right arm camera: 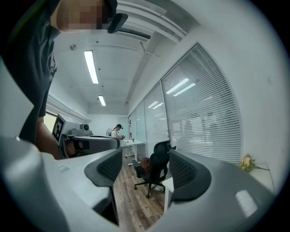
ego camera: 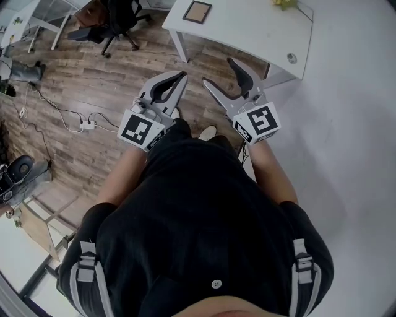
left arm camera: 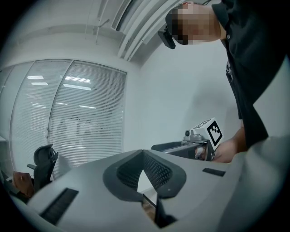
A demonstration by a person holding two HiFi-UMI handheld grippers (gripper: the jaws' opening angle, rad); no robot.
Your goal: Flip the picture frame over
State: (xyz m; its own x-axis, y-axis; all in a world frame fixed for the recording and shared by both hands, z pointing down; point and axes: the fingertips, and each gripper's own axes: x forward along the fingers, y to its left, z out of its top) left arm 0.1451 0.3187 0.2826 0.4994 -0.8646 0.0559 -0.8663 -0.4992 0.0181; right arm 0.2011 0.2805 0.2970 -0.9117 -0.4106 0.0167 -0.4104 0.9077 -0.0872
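Note:
The picture frame (ego camera: 197, 11), dark-rimmed with a brown face, lies flat on the white table (ego camera: 260, 31) at the top of the head view. Both grippers are held level in front of the person's body, short of the table and well apart from the frame. My left gripper (ego camera: 183, 75) is shut, its tips meeting with nothing between them (left arm camera: 142, 152). My right gripper (ego camera: 219, 72) stands open and empty, with a wide gap between its jaws (right arm camera: 145, 170). Each gripper shows in the other's view, the right gripper (left arm camera: 190, 145) and the left gripper (right arm camera: 90, 142).
A black office chair (ego camera: 117, 18) stands on the wood floor left of the table and also shows as a chair (right arm camera: 156, 170) in the right gripper view. Cables and a power strip (ego camera: 86, 124) lie on the floor. Yellow flowers (ego camera: 284, 5) sit at the table's far edge. A person (right arm camera: 117, 131) stands far off.

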